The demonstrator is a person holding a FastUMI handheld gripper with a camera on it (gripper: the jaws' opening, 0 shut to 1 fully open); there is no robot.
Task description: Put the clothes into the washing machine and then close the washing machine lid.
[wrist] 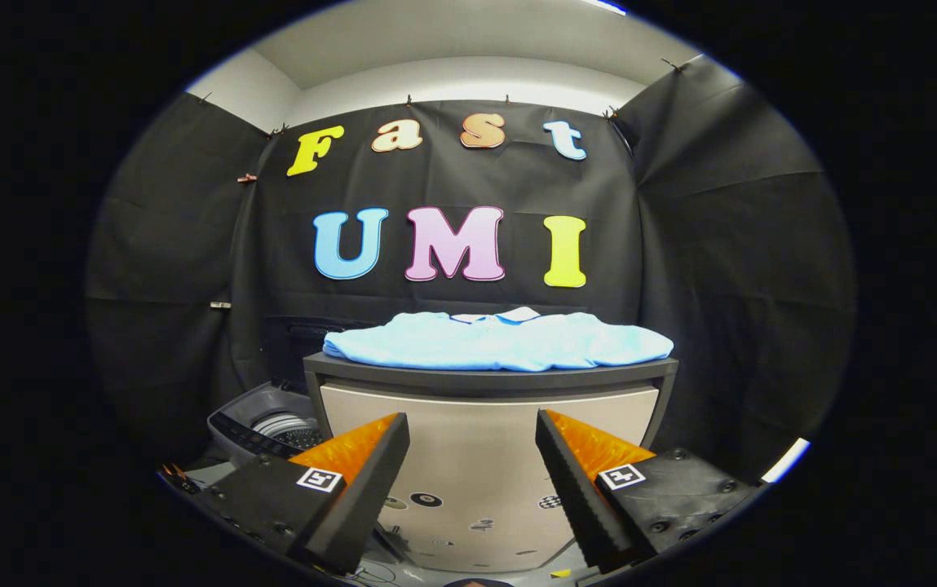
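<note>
Nearest item: tool (472, 473), fingers spread wide, nothing held between them, square printed markers on the finger bases. Aimed level at the front panel of the bench, short of and below its top.

Landmark: bench (491, 380), dark-topped cabinet with a pale front panel, a few small round stickers low on that panel.

On the bench: clothes (501, 341), one light blue shirt with a collar, folded flat, spread across most of the top, collar toward the rear edge. Above and beyond the tool, well apart from the fingers.

Left of the bench and lower than its top: washing machine (268, 428), grey top-loader, dark control strip along the near rim, drum opening visible with ribbed metal inside. Lid apparently open; lid itself too hidden to place.

Step in hand, as judged: the very start, approach to the shirt. Nothing gripped, nothing in the drum so far as visible, lid not yet closed.

Next move, as judged: lift of the tool to bench-top height, advance over the near edge, pinch on a thick fold of the cloth rather than a single layer, then carry left and down to the drum. Soft fabric likely to unfold and trail; risk of a sleeve catching on the bench edge or hanging over the machine rim.

Behind the bench: black cloth wall of the booth, clipped along its top, more black cloth to either side. Above the cloth: pale wall and ceiling.
</note>
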